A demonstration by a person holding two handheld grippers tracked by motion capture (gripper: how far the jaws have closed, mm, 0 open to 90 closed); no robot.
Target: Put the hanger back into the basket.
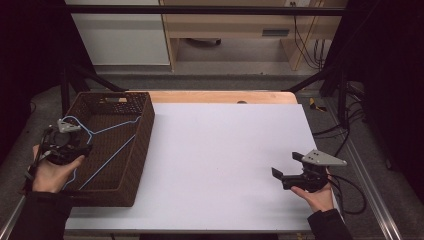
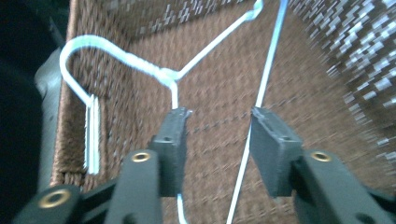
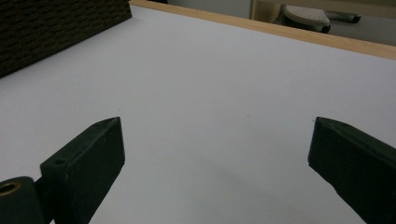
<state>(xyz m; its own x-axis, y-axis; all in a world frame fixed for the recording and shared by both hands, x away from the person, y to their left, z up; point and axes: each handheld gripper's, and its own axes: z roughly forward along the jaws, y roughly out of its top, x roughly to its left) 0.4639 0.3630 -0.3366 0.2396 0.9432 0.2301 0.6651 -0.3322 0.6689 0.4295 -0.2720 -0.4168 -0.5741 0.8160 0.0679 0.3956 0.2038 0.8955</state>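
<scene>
A dark brown woven basket [image 1: 141,150] stands at the left end of the white desk [image 1: 220,155], its tall wicker walls closing in on everything inside it. Well to the right of the basket, near the desk's front right corner, the right gripper [image 1: 287,167] is held just above the bare surface with its jaws spread wide apart and nothing between them. The left gripper [image 1: 62,145] sits over the basket's left rim, its jaws parted, with no pad pressing on anything. Inside the basket lies a pale blue wire hanger [image 1: 107,145]: thin, single-strand wire with a twisted neck and a rounded hook. Its hook curls against the basket's left wall, close to the left gripper, and its long arms slant across the woven floor. In the left gripper view the hanger [image 2: 175,77] runs one wire past each jaw.
</scene>
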